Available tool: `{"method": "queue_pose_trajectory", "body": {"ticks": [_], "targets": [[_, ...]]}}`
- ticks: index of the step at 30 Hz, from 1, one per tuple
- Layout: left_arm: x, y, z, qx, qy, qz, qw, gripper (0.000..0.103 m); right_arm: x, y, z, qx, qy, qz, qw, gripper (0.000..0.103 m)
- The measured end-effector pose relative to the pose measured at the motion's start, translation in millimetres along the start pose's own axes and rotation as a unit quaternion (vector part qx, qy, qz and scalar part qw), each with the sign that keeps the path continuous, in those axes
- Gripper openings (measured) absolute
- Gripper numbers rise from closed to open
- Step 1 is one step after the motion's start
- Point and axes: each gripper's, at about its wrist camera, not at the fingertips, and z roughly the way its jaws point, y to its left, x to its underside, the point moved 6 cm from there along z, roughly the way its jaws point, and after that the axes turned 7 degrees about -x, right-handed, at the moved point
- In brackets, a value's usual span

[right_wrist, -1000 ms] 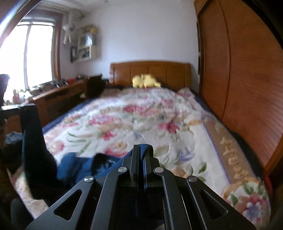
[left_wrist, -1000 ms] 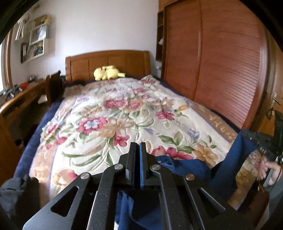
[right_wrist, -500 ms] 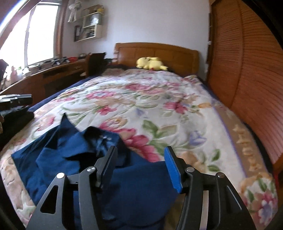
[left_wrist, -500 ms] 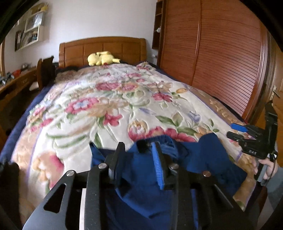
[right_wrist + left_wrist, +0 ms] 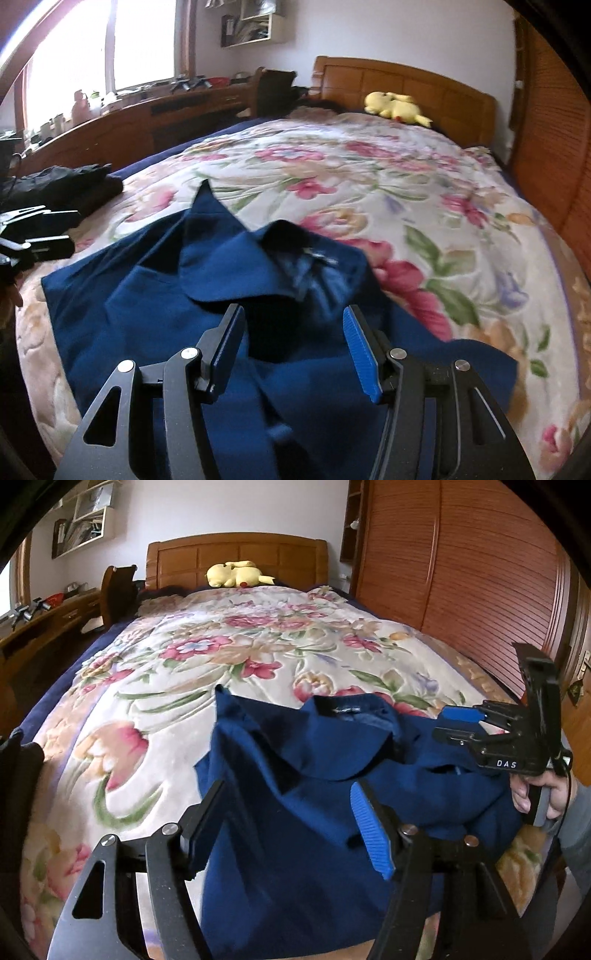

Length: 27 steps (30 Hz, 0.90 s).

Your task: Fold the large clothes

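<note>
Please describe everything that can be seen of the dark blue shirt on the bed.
The dark blue shirt is a collared garment of plain woven-looking cloth with a small label inside the neck. It lies crumpled, not yet folded, on the floral bedspread at the near end of the bed, collar toward the headboard. One pointed corner sticks up. The left gripper, jaws opening, and the open right gripper hang just above it; neither grips the cloth.

Near hem of the blue shirt (image 5: 155,306) behind the right tongs (image 5: 293,343), collar label blurred.
</note>
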Motion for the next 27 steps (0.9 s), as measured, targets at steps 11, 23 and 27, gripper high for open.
{"method": "queue_pose_trajectory", "body": {"ticks": [11,23,27], "targets": [[11.7,52.4,-14.7,-0.054,-0.038,-0.004,0.9978,0.069,-31.9,35.1,67.0,-0.044,0.052,-0.037,0.997,0.057],[19.6,83.7,-9.1,-0.047,-0.042,-0.021,0.9978,0.069,-24.8,58.9,149.5,-0.037,0.162,-0.089,0.982,0.057],[18.7,82.3,-5.8,-0.032,-0.045,-0.026,0.9981,0.069,-31.0,54.4,160.8,-0.008,0.172,-0.119,0.978,0.002]]}}
